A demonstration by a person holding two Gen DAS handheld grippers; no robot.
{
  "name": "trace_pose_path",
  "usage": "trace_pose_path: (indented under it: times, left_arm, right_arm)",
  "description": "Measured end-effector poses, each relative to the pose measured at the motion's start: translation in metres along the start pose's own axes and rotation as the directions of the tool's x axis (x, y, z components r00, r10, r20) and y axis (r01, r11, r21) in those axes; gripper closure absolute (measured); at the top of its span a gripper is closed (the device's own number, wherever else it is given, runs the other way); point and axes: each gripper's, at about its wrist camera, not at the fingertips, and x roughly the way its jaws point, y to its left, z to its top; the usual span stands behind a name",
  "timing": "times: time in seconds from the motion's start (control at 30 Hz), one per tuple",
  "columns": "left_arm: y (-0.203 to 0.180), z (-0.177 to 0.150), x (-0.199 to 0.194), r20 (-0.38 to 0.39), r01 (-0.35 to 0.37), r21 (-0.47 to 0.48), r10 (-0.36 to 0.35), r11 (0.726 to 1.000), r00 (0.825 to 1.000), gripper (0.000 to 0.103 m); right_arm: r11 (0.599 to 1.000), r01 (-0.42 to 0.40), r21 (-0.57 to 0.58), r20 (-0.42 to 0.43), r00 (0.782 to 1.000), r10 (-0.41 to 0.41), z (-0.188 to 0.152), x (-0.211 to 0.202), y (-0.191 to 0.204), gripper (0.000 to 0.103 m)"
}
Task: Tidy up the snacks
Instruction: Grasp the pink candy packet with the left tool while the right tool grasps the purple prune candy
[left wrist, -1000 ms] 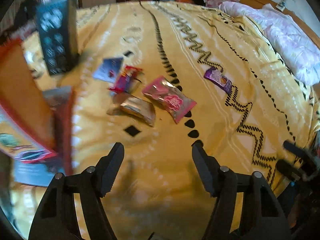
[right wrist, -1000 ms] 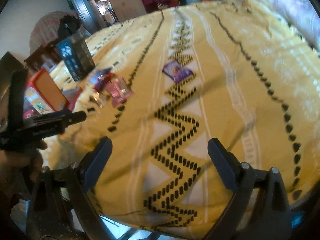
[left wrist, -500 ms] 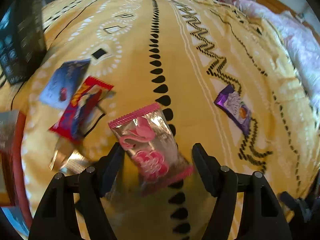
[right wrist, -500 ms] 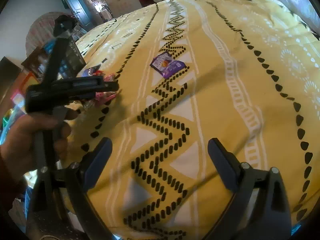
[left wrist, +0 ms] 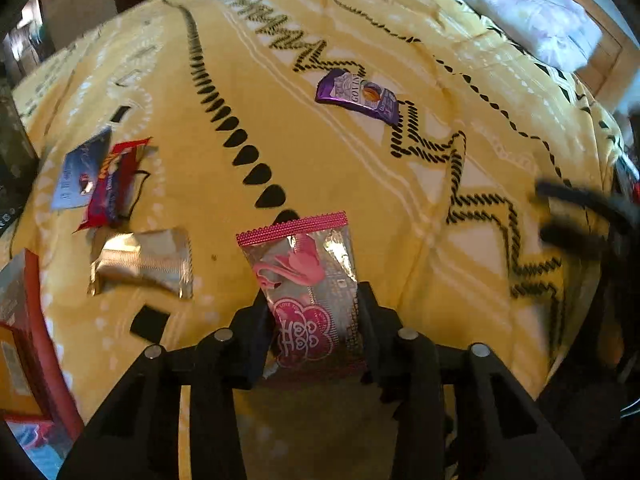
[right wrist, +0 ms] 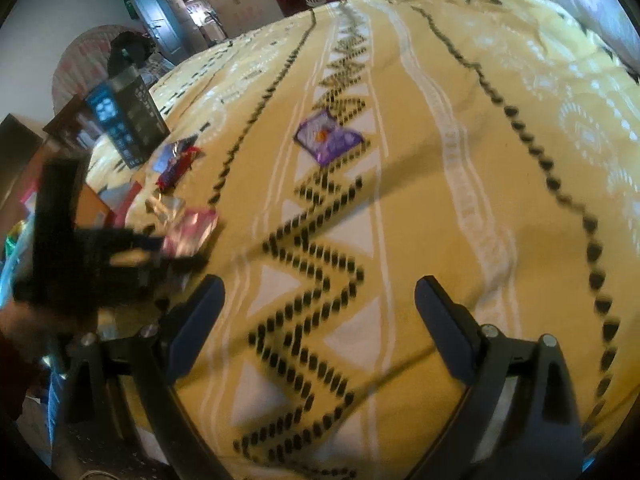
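My left gripper (left wrist: 316, 312) is shut on a pink flamingo snack packet (left wrist: 308, 280) over the yellow bedspread (left wrist: 360, 184). The packet's top end sticks out beyond the fingers. A silver packet (left wrist: 144, 262), a red packet (left wrist: 114, 180) and a pale blue packet (left wrist: 78, 174) lie to the left. A purple packet (left wrist: 358, 96) lies farther ahead on the right. My right gripper (right wrist: 320, 312) is open and empty above the bedspread (right wrist: 440, 160). In the right wrist view the pink packet (right wrist: 192, 232) and purple packet (right wrist: 328, 140) show too.
A dark patterned box (right wrist: 128, 120) stands at the bed's left side. An orange and red box (left wrist: 20, 340) sits at the near left edge. White pillows (left wrist: 520, 8) lie at the far right. Clutter fills the room beyond the bed.
My left gripper moved forward onto the pink packet and closed on it. The right gripper stayed open and shifted a little over the bedspread.
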Motion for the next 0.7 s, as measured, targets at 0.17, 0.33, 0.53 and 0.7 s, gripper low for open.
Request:
trace_pose_path:
  times: [0.17, 0.33, 0.53, 0.7]
  left_arm:
    - [-0.001, -0.005, 0.002, 0.049, -0.01, -0.044, 0.012, 0.999, 0.999, 0.042]
    - [-0.002, -0.004, 0.008, 0.081, -0.031, -0.055, 0.035, 0.998, 0.996, 0.04]
    - [0.0, -0.006, 0.01, 0.099, -0.027, -0.053, 0.032, 0.998, 0.995, 0.04]
    - [-0.002, -0.011, 0.007, 0.112, -0.063, -0.063, 0.069, 0.996, 0.991, 0.052]
  right_arm:
    - [0.995, 0.02, -0.096, 0.053, 0.998, -0.015, 0.054, 0.011, -0.002, 0.006]
    - [0.977, 0.032, -0.212, -0.013, 0.999, -0.036, 0.095, 0.059, 0.005, 0.006]
    - [0.956, 0.046, -0.291, -0.142, 0.986, -0.091, 0.112, 0.122, 0.005, 0.014]
    - [0.958, 0.08, -0.275, -0.126, 0.985, -0.118, 0.103, 0.123, -0.006, 0.055]
